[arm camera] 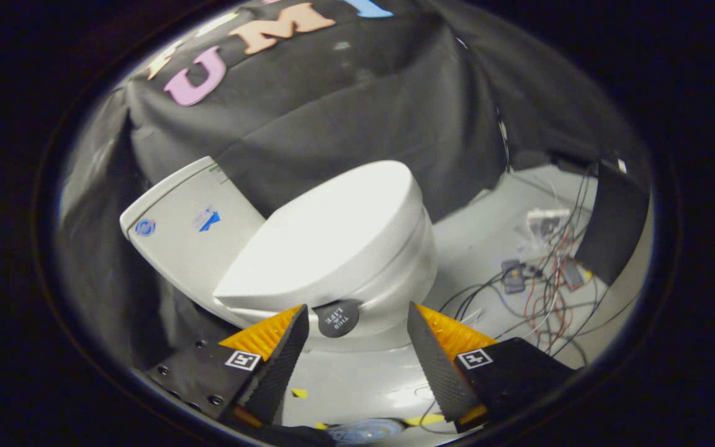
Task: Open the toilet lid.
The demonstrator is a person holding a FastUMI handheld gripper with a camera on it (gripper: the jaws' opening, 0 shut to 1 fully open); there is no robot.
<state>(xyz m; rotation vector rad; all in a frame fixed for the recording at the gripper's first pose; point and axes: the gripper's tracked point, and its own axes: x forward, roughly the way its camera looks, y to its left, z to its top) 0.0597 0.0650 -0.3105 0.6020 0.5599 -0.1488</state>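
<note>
Gripper released, two fingers spread, nothing between. One toilet, lid down, just ahead at 12 o'clock; one dark round tab under its front edge. One tank at 10 o'clock. Wires on floor at 2 o'clock.

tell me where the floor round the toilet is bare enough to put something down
Bare floor lies between the open gripper fingers, just before the toilet base, and beside the bowl toward the cloth wall. Farther out it is crowded: tangled cables and small electronics.
</note>
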